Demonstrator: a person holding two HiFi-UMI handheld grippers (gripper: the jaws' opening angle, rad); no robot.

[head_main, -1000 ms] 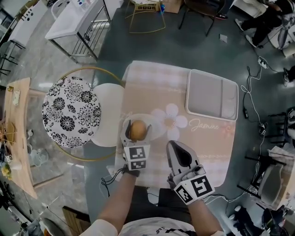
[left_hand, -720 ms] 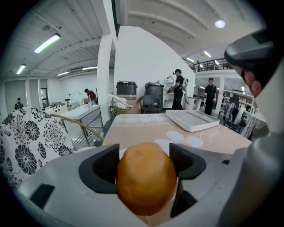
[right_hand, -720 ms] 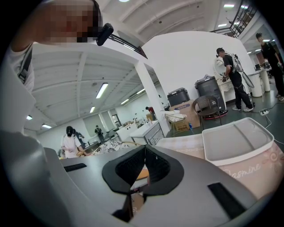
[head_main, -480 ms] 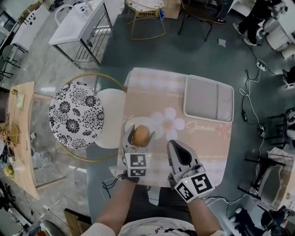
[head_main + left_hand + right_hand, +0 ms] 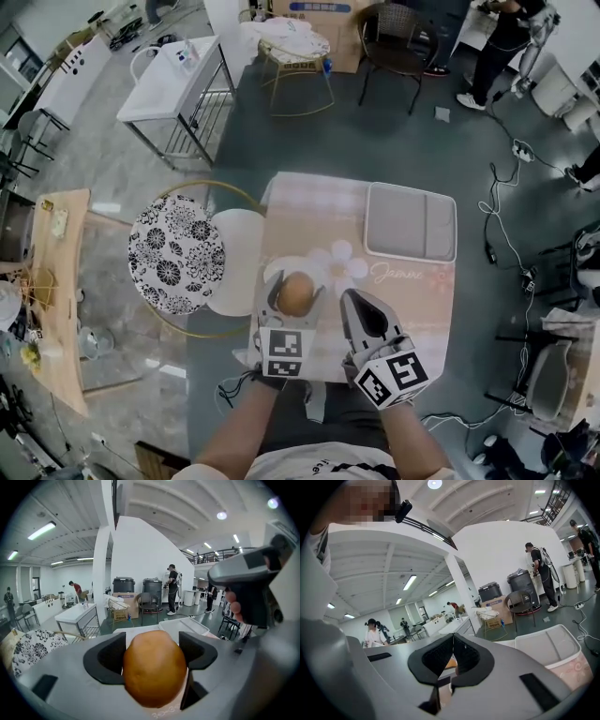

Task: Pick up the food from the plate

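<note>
Round brown food (image 5: 153,672) is gripped in the left tongs (image 5: 294,298) above the white plate (image 5: 272,275) on the tabletop (image 5: 412,292), possibly clear of it. Right tongs (image 5: 453,644) are held clenched, empty, just beside.

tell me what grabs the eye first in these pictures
A round golden-brown food sits clamped between the left gripper's jaws, over the white plate at the table's near left. Beside it the right gripper is shut and empty. Left of the table, a black-and-white flowered seat stands out.
</note>
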